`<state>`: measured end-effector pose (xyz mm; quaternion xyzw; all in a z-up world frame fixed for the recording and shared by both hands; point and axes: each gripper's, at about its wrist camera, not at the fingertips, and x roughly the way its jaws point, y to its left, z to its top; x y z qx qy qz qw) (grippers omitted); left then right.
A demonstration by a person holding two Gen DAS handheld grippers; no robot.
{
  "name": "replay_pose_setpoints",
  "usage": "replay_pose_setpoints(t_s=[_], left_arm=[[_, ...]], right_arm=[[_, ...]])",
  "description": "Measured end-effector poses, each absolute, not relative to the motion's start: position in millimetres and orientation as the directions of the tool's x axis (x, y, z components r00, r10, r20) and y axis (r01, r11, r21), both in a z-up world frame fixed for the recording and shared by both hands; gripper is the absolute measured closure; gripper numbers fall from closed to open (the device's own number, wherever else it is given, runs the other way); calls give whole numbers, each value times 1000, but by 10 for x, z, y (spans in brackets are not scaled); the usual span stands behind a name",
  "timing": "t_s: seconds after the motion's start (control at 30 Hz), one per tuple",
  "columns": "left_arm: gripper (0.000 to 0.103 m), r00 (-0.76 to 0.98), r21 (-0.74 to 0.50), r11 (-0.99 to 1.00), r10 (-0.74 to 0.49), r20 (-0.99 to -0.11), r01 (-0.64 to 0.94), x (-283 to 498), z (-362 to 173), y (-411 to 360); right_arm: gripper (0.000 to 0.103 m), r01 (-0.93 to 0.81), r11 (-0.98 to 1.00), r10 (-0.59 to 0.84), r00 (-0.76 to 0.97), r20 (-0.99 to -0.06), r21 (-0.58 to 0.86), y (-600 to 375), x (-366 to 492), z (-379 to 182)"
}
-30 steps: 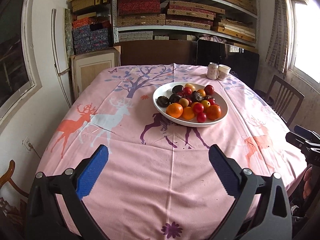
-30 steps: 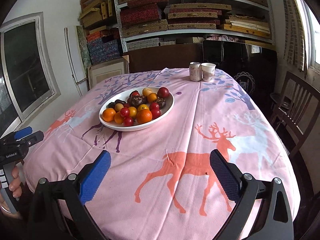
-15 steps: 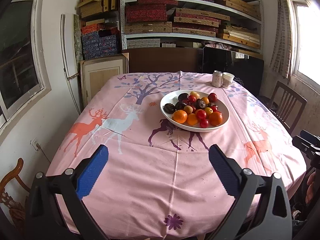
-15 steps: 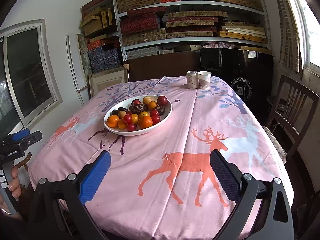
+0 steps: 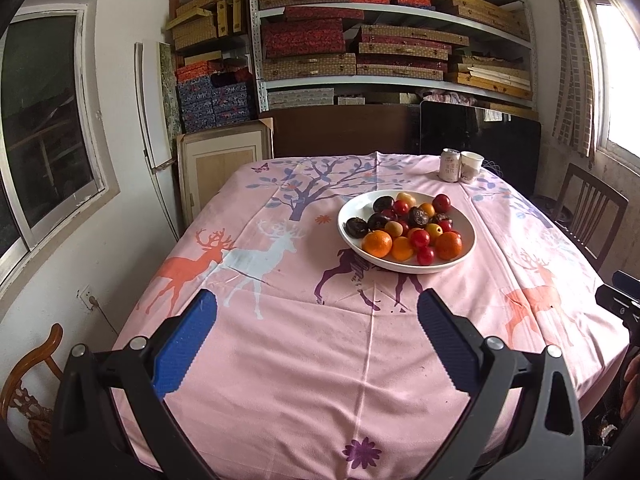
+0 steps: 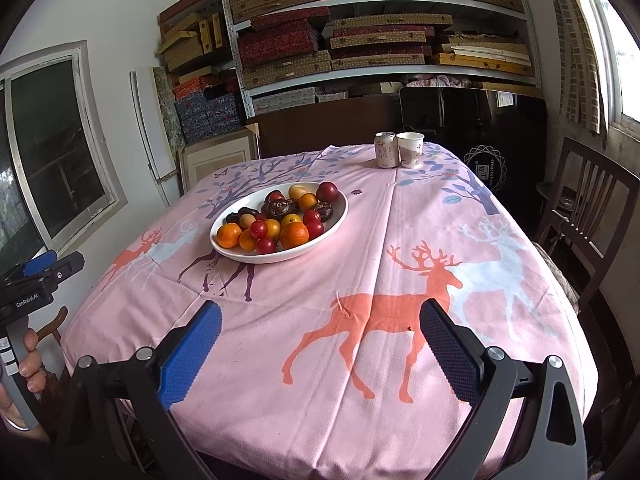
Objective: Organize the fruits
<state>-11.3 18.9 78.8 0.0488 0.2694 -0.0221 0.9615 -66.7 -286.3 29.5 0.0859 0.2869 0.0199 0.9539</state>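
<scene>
Left gripper (image 5: 316,312): spread wide, empty, held above the near edge of the table, blue pads facing each other.
Right gripper (image 6: 320,322): spread wide too, nothing between the pads, held over the near edge above the orange deer print.
Bowl (image 5: 348,236): white, shallow, ahead of the left gripper and slightly to its right; ahead and to the left of the right gripper (image 6: 338,220); well apart from both.
Fruits (image 5: 408,226): heaped in the bowl; oranges at the near rim, small red and yellow ones in the middle, dark ones toward the left and back.
Tablecloth (image 5: 280,344): pink, printed with deer and trees, spread beneath both grippers.
Can (image 6: 385,150): far ahead near the back edge, touching or just beside the cup.
Cup (image 6: 410,150): paper, upright, just right of the can.
Chair (image 6: 580,208): dark wood, off to the right of the right gripper, beside the table.
Shelves (image 5: 392,44): beyond the table, stacked with flat boxes.
</scene>
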Motion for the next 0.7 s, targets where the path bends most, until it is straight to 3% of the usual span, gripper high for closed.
replay_pose_setpoints(t_s=[0.7], left_arm=[[5,840,76,995,-14,-543,65,-41,700,211]], right_arm=[[3,14,985,85,831,-550,174,-2831,-682,261]])
